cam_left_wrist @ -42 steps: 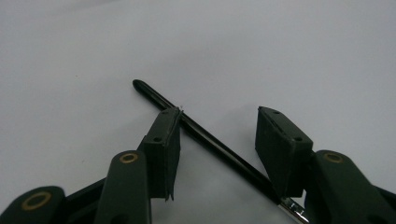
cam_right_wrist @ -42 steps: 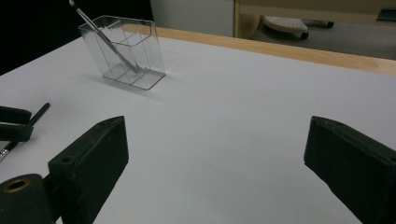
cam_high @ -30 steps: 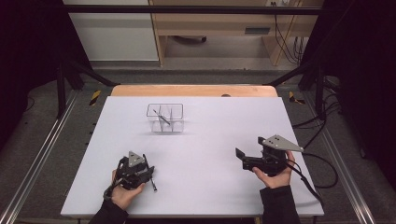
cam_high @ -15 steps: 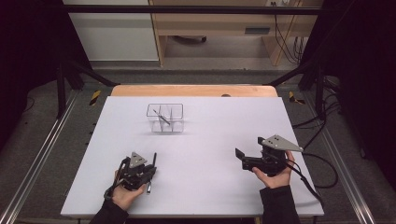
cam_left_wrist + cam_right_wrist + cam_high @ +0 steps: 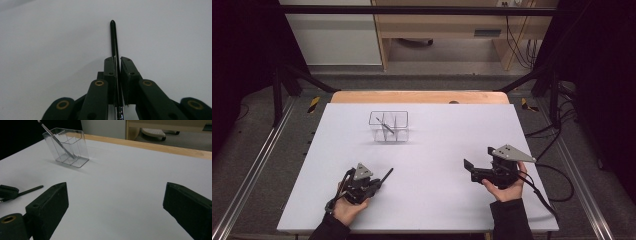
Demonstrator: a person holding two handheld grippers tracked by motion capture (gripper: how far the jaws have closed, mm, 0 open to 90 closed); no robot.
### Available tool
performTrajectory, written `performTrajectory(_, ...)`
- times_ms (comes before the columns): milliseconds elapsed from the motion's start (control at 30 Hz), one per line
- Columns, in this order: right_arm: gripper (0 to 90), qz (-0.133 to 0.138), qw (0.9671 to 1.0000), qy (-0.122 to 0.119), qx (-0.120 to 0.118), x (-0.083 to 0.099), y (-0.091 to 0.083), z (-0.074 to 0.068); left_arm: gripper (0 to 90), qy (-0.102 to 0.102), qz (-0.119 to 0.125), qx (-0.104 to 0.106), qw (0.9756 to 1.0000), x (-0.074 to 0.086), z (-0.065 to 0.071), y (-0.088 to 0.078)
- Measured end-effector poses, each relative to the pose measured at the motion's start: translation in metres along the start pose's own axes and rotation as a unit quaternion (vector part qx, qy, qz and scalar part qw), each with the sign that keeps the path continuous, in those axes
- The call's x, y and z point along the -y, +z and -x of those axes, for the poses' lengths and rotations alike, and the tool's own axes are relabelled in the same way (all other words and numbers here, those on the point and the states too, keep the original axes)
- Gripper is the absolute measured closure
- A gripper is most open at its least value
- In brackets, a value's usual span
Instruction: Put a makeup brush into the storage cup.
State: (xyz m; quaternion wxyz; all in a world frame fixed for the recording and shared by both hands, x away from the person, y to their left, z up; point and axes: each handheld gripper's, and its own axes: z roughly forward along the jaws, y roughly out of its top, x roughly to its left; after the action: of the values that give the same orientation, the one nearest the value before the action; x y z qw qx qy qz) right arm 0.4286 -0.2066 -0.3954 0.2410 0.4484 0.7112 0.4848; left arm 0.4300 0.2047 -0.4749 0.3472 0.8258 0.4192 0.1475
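In the high view, the left gripper (image 5: 376, 184) is seen at about seven o'clock on the white table (image 5: 437, 150), held in the person's left hand (image 5: 346, 207) near the table's near edge. A thin black pen (image 5: 386, 175) is clamped between its jaws, its free end pointing toward one o'clock. The jaws have just been closing, and they are now shut on the pen. The right gripper (image 5: 468, 170) is found at about four o'clock, held in the right hand (image 5: 504, 187), with its jaws pointed toward nine o'clock and spread apart with nothing between them. A clear plastic organiser (image 5: 389, 125) with compartments is placed at about eleven o'clock from the table's middle, well apart from both grippers. A second, silvery pen (image 5: 384, 125) is leaned inside it; which compartment cannot be told here.

In the left gripper view, the pen (image 5: 113, 37) is seen gripped between the two black pads, its tip running straight out toward twelve o'clock over the bare table surface (image 5: 50, 37).

In the right gripper view, the two jaws are held wide open, at seven and four o'clock of the picture. The organiser (image 5: 67, 147) is seen at eleven o'clock, with the silvery pen (image 5: 56, 140) tilted in it, its upper end leaning toward ten o'clock. At nine o'clock the tip of the held pen (image 5: 31, 190) is seen, jutting from the left gripper (image 5: 8, 191).
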Motion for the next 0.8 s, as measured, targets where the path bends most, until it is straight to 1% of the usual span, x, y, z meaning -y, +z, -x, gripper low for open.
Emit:
performTrajectory(67,6.8,0.000,1.0000,0.000,0.000,0.000,0.000,0.000,76.7,-0.002,0.001,0.006,1.0000,-0.001,0.000,-0.002)
performTrajectory(167,6.8,0.000,1.0000,0.000,0.001,0.000,0.000,0.000,72.5,0.003,-0.007,0.006,1.0000,-0.001,0.001,-0.005)
performTrajectory(267,6.8,0.001,1.0000,0.000,0.000,0.000,0.000,0.000,71.8,0.007,-0.025,0.003,0.9997,0.000,0.002,-0.007)
performTrajectory(300,6.8,0.001,1.0000,0.000,0.000,0.000,-0.001,0.000,71.7,0.005,-0.030,0.005,0.9995,0.000,0.002,-0.007)
performTrajectory(467,6.8,0.004,1.0000,0.000,0.000,0.000,-0.001,0.000,72.9,0.012,-0.048,0.007,0.9987,0.000,0.003,-0.011)
performTrajectory(533,6.8,0.003,1.0000,0.000,0.000,0.000,-0.002,0.001,75.3,0.016,-0.054,0.006,0.9984,0.000,0.003,-0.012)
performTrajectory(600,6.8,0.003,1.0000,0.000,0.000,0.000,-0.001,0.000,79.6,0.021,-0.059,0.002,0.9980,0.000,0.002,-0.012)
performTrajectory(633,6.8,0.002,1.0000,0.000,0.000,0.000,-0.001,0.000,82.0,0.021,-0.060,0.004,0.9980,0.000,0.002,-0.012)
performTrajectory(700,6.8,0.001,1.0000,0.000,0.000,0.000,-0.001,0.000,82.6,0.024,-0.064,0.010,0.9976,-0.001,0.000,-0.013)
performTrajectory(800,6.8,0.001,1.0000,0.000,0.000,0.000,0.000,0.000,82.8,0.035,-0.067,0.017,0.9970,-0.002,-0.001,-0.013)
